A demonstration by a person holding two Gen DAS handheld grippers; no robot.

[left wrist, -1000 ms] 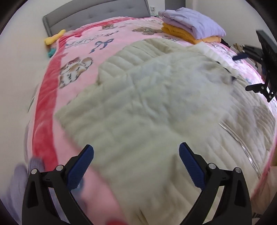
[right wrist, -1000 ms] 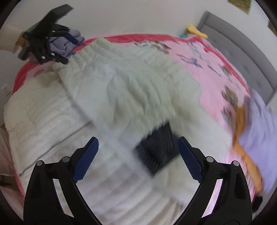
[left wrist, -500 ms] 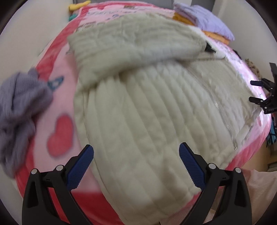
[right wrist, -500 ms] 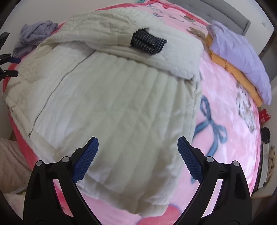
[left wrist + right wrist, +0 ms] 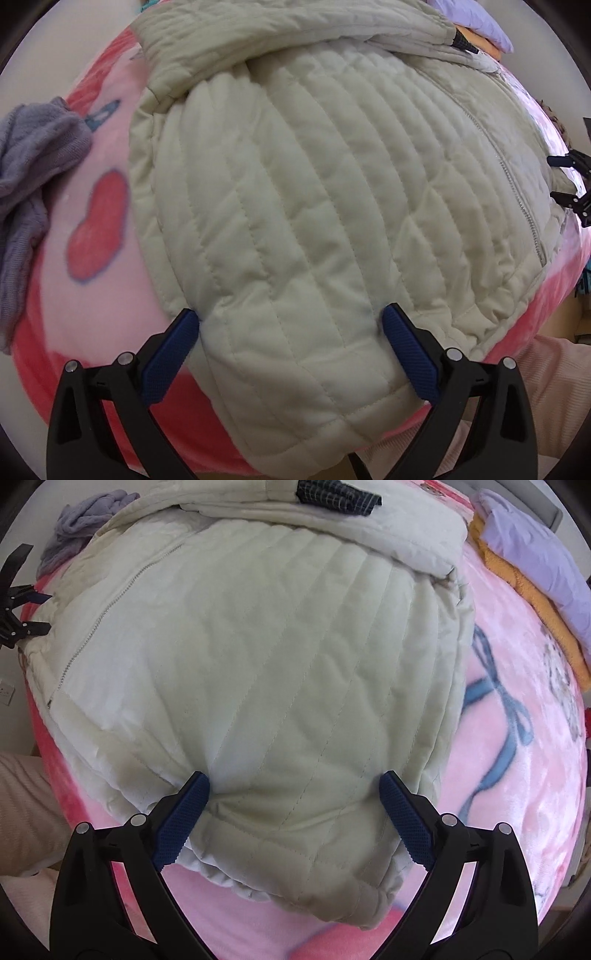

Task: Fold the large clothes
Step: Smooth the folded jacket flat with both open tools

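The cream quilted padded jacket [image 5: 295,184] lies on the pink plush blanket [image 5: 517,738], its sleeves already folded across the top. Left gripper [image 5: 291,325] and right gripper [image 5: 293,788] straddle its bottom hem, jaws spread; the bottom fold remains.

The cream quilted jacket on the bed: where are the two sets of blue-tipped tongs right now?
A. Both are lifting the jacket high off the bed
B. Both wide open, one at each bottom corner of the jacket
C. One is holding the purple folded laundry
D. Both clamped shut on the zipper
B. The left tongs and right tongs each stand wide open around the hem of the quilted jacket, which lies on the pink blanket.
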